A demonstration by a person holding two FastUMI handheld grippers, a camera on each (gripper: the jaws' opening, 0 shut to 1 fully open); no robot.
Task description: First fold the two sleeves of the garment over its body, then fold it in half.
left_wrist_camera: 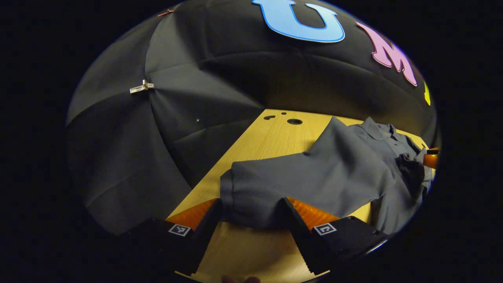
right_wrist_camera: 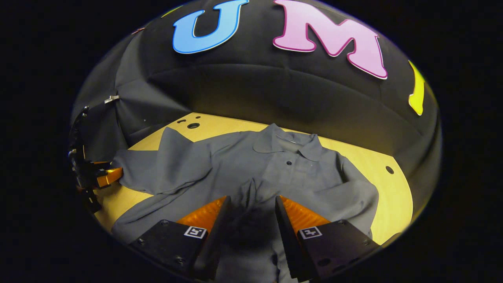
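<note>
In the left gripper view, the left tongs [left_wrist_camera: 251,212] sit low over the wooden worktop [left_wrist_camera: 271,137], their two black-and-orange fingers set apart with the cuff end of the grey polo shirt's left sleeve [left_wrist_camera: 251,192] lying between them. The cloth fills the gap, but whether both fingers press on it cannot be told. The grey polo shirt [left_wrist_camera: 353,169] lies spread across the worktop, its collar toward the booth's black wall. At the far right edge an orange part of the right tongs [left_wrist_camera: 431,159] shows over the shirt's body.

In the right gripper view, the right tongs [right_wrist_camera: 249,212] hover over the shirt's front [right_wrist_camera: 290,173], fingers parted, with a bunched fold of dark cloth [right_wrist_camera: 251,220] between them; the grip itself cannot be told. The right sleeve [right_wrist_camera: 346,196] lies folded inward over the body. At the left edge, the left tongs [right_wrist_camera: 104,177] meet the outstretched left sleeve's end.
</note>
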